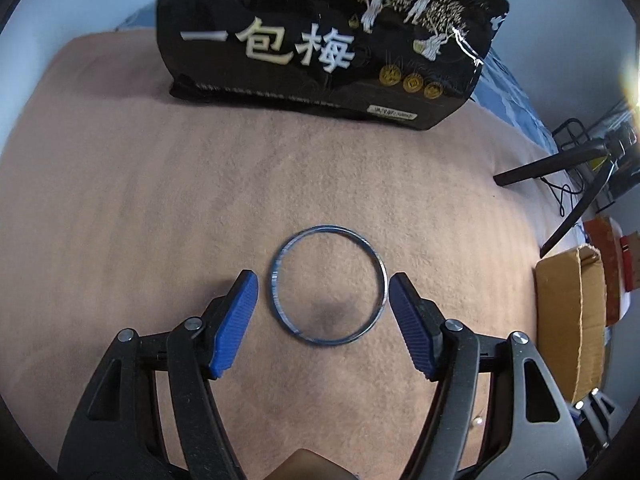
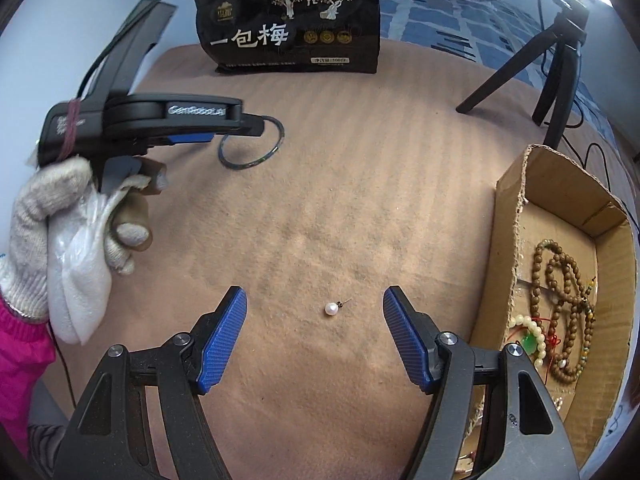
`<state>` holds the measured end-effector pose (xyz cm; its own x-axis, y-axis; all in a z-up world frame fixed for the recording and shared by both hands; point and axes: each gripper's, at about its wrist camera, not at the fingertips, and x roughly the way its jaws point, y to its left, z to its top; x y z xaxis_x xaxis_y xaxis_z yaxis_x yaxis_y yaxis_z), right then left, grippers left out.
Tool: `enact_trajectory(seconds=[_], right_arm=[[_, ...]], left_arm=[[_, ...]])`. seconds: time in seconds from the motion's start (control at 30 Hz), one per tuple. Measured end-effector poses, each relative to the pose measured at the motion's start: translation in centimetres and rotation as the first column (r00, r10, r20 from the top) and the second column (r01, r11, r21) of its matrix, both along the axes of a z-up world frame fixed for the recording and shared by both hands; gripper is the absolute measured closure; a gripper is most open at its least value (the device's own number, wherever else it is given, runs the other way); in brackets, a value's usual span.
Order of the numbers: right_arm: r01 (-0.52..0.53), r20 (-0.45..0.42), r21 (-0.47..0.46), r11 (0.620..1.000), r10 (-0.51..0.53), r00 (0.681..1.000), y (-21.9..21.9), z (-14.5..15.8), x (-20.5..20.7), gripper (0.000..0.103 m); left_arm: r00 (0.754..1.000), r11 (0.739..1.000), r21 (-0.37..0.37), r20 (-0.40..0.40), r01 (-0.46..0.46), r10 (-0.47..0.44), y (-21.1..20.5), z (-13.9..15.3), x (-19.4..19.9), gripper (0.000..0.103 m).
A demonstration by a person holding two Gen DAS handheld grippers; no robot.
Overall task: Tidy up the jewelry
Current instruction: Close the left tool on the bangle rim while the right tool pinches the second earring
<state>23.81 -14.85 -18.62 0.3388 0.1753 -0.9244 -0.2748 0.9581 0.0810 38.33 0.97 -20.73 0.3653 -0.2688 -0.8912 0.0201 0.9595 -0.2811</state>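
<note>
Two claws we hold gape wide: our right gripper around a pearl earring on the tan blanket, our left gripper flanking a bangle. Rightward a cardboard box holds bead necklaces; a black snack bag stands far.

**Materials and finishes on the bed**

The blanket is showing a matt, fuzzy pile with soft ribbing. The bangle is gleaming like thin polished metal. The left gripper is showing ridged blue pads on smooth black plastic arms with shiny metal pins; the right gripper is looking the same. The pearl earring is shining smooth and glossy. The cardboard box is looking matt, with torn, rough edges, and is holding dull wooden-looking beads. The snack bag is reflecting light off glossy black film. The glove is looking like coarse knitted cotton.
</note>
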Motion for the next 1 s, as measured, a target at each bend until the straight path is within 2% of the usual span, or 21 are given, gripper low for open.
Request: enact_trajectory(seconds=[0.53, 0.63, 0.77, 0.87, 1.0], right_arm=[[0.012, -0.007, -0.002, 1.000, -0.012, 1.000, -0.3, -0.8, 0.7, 0.033], [0.011, -0.005, 0.003, 1.000, -0.011, 1.000, -0.4, -0.8, 0.7, 0.033], [0.011, -0.005, 0.004, 1.000, -0.011, 1.000, -0.7, -0.8, 0.6, 0.033], [0.017, -0.007, 0.008, 1.000, -0.017, 1.000, -0.9, -0.9, 0.6, 0.033], [0.017, -0.010, 0.005, 1.000, -0.017, 1.000, -1.0, -1.1, 0.6, 0.033]], left_arm=[[0.999, 0.996, 0.091, 0.029, 0.018, -0.021, -3.3, -0.6, 1.1, 0.033], [0.999, 0.996, 0.086, 0.040, 0.010, -0.014, -3.3, -0.4, 1.0, 0.033], [0.999, 0.999, 0.035, 0.035, 0.001, -0.003, -3.0, -0.2, 1.2, 0.033], [1.000, 1.000, 0.022, 0.025, -0.011, 0.010, -2.9, -0.3, 1.2, 0.033], [1.000, 0.997, 0.076, 0.024, -0.021, 0.019, -3.2, -0.5, 1.5, 0.033]])
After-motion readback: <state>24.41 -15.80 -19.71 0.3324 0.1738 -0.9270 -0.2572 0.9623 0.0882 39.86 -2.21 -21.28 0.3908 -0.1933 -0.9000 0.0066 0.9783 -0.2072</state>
